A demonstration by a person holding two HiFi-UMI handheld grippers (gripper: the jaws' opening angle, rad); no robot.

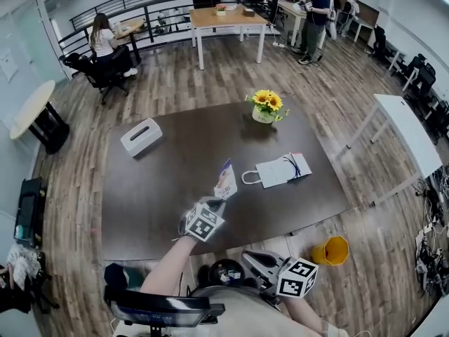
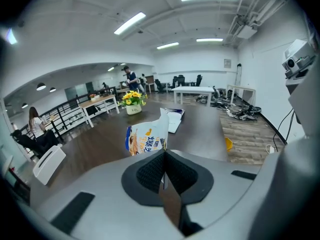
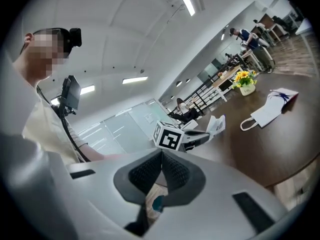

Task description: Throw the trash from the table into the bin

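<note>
**Head view.** Snack packet point(image 1: 225, 181): centre of frame, held just above the near part of the dark wood-grain surface point(image 1: 161, 188) and pinched by the left tongs point(image 1: 219, 201). Right tongs point(image 1: 248, 258): lower centre, off the surface. White paper bag point(image 1: 282, 169): flat, with cord handles, right of centre. Yellow bin point(image 1: 331, 250): on the floor, lower right.

**Left gripper view.** The packet's lower edge is clamped between ribbed black pads point(image 2: 150, 171). Its film is glossy, printed and crumpled. It is judged light, limp and slippery, and best taken at a sealed edge.

**Right gripper view.** The tongs are pressed together, and nothing is seen pinched.
</note>
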